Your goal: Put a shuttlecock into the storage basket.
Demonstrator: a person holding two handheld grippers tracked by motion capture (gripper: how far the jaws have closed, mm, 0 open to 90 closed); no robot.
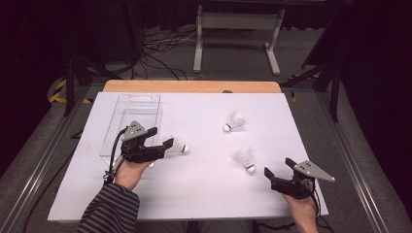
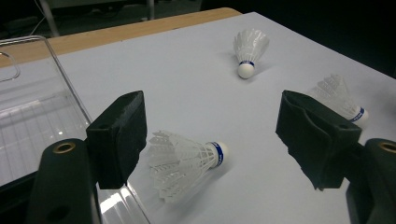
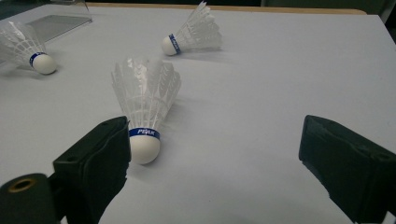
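Three white shuttlecocks with blue bands lie on the white table (image 1: 194,194). The nearest one to my left gripper (image 1: 162,136) is a shuttlecock (image 1: 179,146) lying on its side beside the tray. In the left gripper view this shuttlecock (image 2: 187,158) rests between the wide-apart jaws of the left gripper (image 2: 212,116), touching neither. My right gripper (image 1: 278,166) stands open just short of a second shuttlecock (image 1: 244,158). That shuttlecock (image 3: 144,102) has its cork close to the left jaw of the right gripper (image 3: 217,140). A third shuttlecock (image 1: 235,121) lies farther back.
A clear plastic tray (image 1: 131,121) sits at the table's left, its near corner just behind the left gripper. The table's wooden far edge (image 1: 192,86) borders the white sheet. Beyond are cables and a stand on the floor.
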